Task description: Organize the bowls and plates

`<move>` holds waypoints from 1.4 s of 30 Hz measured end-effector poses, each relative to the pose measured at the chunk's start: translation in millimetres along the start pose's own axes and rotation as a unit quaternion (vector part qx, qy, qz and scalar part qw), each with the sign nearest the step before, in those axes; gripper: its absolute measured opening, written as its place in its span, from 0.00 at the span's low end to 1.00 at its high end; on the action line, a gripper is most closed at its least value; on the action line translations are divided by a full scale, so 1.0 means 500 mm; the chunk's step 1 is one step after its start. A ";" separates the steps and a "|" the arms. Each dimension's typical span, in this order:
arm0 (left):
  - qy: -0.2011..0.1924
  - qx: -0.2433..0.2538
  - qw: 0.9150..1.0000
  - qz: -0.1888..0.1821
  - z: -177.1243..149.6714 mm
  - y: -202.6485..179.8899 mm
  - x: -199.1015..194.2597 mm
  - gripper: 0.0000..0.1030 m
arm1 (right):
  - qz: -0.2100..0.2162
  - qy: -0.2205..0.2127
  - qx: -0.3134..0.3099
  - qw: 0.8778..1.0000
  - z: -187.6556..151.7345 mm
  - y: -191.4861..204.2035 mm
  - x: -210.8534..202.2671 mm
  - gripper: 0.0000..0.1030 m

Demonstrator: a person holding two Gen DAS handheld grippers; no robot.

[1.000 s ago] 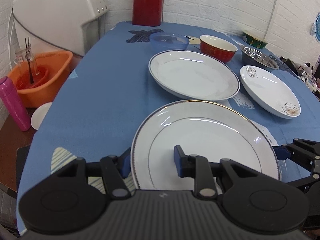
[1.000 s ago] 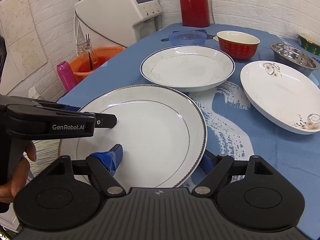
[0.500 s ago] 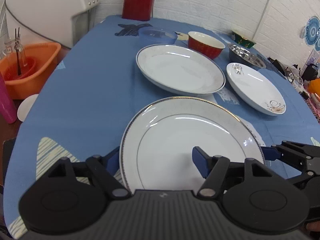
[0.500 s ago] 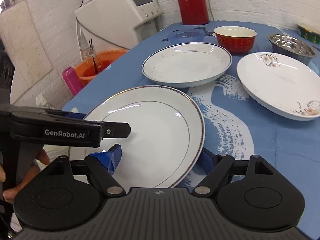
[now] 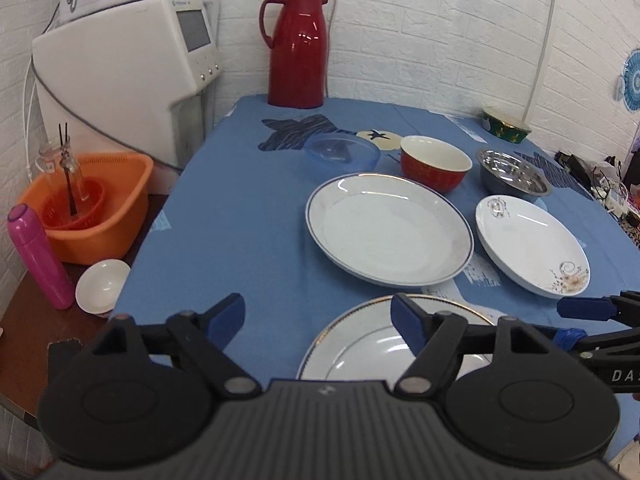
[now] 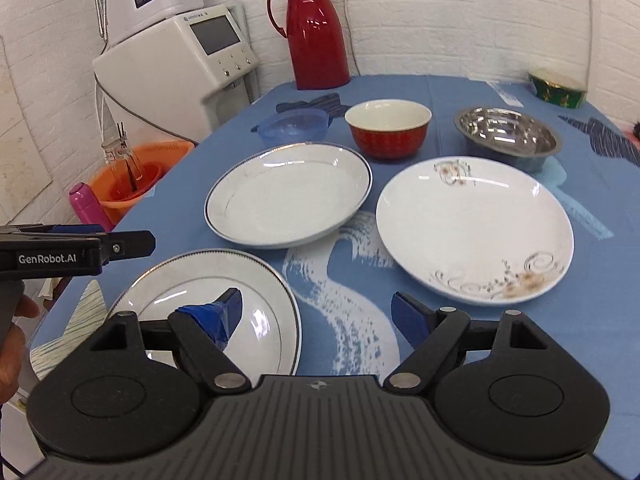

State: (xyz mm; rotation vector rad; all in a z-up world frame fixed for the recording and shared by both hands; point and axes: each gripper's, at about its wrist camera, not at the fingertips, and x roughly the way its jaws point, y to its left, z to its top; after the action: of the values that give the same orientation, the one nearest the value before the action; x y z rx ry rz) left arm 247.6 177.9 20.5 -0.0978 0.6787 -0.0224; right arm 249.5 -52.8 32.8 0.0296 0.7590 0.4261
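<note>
Both tongs spread wide, empty. Gold-rimmed plate (image 6: pixel 208 300) lay at worktop's near edge, under left tongs (image 5: pixel 318 318); right tongs (image 6: pixel 318 318) just beside its rim.

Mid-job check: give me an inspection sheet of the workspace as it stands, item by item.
Surface: table with blue cloth, printed patterns, flat.
Job's things: gold-rimmed plate nearest; blue-rimmed plate behind it; floral plate to its right; red bowl, steel bowl, clear blue bowl in a back row. None stacked.
Clutter: red jug; green tin.
Grippers: left tool open, holding nothing; right tool open, holding nothing.
Cables: grey cord across the white appliance.
Surroundings: orange basin, pink bottle, small white bowl on a side table; white brick wall.
</note>
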 end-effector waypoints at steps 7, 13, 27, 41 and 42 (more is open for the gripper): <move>0.009 -0.027 1.000 -0.002 0.035 0.031 0.047 0.72 | 0.004 -0.001 -0.024 1.000 0.066 -0.009 0.053 0.67; 0.013 -0.029 1.000 0.004 0.064 0.030 0.095 0.72 | 0.009 0.000 -0.052 0.999 0.102 -0.001 0.094 0.67; 0.028 -0.025 0.999 -0.005 0.105 0.013 0.180 0.72 | -0.020 0.013 -0.086 0.996 0.181 -0.026 0.227 0.67; 0.040 -0.045 0.998 -0.001 0.111 0.040 0.210 0.72 | 0.007 0.069 -0.074 0.995 0.181 -0.015 0.322 0.71; 0.040 -0.047 0.998 0.002 0.110 0.044 0.210 0.72 | 0.005 0.069 -0.073 0.995 0.180 -0.012 0.321 0.71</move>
State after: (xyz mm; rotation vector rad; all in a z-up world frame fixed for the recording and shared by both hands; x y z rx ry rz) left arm 363.5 198.7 -4.7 -0.1873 0.7606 0.0087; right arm 415.7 14.7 -8.6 -0.1337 0.8632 0.4957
